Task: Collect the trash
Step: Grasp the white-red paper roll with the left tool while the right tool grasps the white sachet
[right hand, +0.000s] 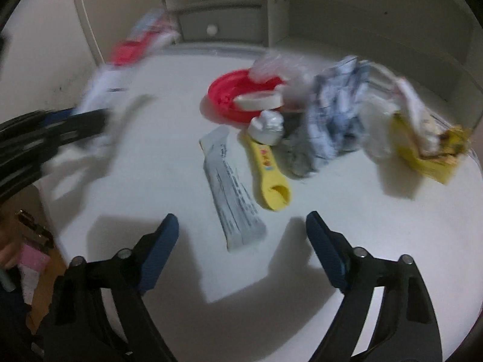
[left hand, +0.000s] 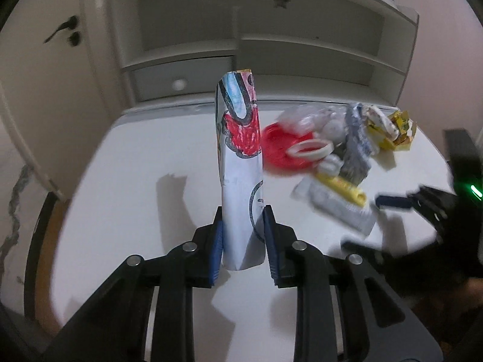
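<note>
My left gripper [left hand: 243, 235] is shut on a folded paper with a red and blue drawing [left hand: 240, 157], held upright above the white round table [left hand: 135, 181]. In the right wrist view that paper [right hand: 102, 81] shows blurred at the left. My right gripper [right hand: 241, 218] is open over the table, with nothing between its fingers. A white printed sachet [right hand: 232, 193] lies just ahead of it, beside a yellow scoop [right hand: 268, 172]. Further back lie a red lid [right hand: 229, 90], a white ring [right hand: 259, 101], crumpled blue-white paper [right hand: 335, 111] and a yellow wrapper [right hand: 422, 150].
Clear plastic [right hand: 271, 63] and a small white cap [right hand: 267, 126] sit in the same pile. Grey shelves with a drawer [left hand: 187, 81] stand behind the table, and a door with a dark handle [left hand: 65, 31] is at the left. Wooden floor [left hand: 48, 256] shows past the table's left edge.
</note>
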A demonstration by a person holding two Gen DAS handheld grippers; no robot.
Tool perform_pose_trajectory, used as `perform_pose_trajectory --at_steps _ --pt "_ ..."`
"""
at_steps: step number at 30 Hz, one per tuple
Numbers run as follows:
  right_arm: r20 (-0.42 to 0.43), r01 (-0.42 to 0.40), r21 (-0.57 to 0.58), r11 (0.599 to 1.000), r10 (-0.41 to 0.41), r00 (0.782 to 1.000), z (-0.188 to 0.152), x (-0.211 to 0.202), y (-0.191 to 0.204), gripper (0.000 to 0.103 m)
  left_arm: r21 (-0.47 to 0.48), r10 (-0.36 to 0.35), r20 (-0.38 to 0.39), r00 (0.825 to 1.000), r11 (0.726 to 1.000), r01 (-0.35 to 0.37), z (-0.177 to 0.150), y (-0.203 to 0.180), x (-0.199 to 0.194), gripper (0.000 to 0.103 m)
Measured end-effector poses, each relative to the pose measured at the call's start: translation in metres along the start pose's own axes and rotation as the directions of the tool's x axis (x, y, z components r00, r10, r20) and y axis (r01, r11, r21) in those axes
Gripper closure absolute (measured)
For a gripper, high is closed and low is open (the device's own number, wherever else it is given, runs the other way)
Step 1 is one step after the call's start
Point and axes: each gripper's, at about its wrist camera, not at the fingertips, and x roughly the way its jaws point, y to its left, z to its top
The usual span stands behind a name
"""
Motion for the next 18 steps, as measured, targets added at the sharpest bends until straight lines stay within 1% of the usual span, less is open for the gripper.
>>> perform_pose_trajectory --at_steps 2,4,6,9,11,12,15,18 --pt "0.002 0.026 -0.021 0.999 -0.026 1.000 0.008 0.007 0.007 0.024 -0.022 0.009 -0.004 1.000 1.000 -0.009 -0.011 0.014 -0.010 0.079" --pt "0.002 0.017 -0.018 1.000 -0.017 1.000 0.014 0.010 0.012 0.035 -0.044 0.020 -0.011 1.000 0.999 -0.021 -0.019 0.023 -0.015 0.079" --pt "0.001 0.019 -0.023 1.000 -0.019 1.000 0.020 0.013 0.019 0.041 -0.057 0.027 -0.017 0.999 0.998 -0.028 -0.026 0.032 -0.020 0.079" --pt "0.004 0.020 -0.032 0.999 -0.020 1.000 0.024 0.016 0.026 0.044 -0.074 0.039 -0.024 0.999 0.996 -0.041 -0.036 0.041 -0.025 0.079" --pt "0.008 0.019 -0.030 0.999 -0.019 1.000 0.025 0.017 0.029 0.053 -0.077 0.043 -0.028 0.999 0.996 -0.045 -0.040 0.042 -0.026 0.079" --pt "0.011 0.018 -0.029 0.999 -0.018 1.000 0.024 0.016 0.030 0.064 -0.079 0.045 -0.029 0.999 0.996 -0.047 -0.041 0.042 -0.027 0.079" --pt "-0.002 -0.014 0.005 1.000 0.014 1.000 0.027 0.015 0.028 0.070 -0.079 0.047 -0.027 0.999 0.996 -0.049 -0.046 0.041 -0.033 0.079" --pt "0.004 -0.030 0.025 0.999 0.030 1.000 0.021 0.005 0.026 0.070 -0.071 0.044 -0.019 0.999 0.996 -0.046 -0.046 0.036 -0.037 0.079"
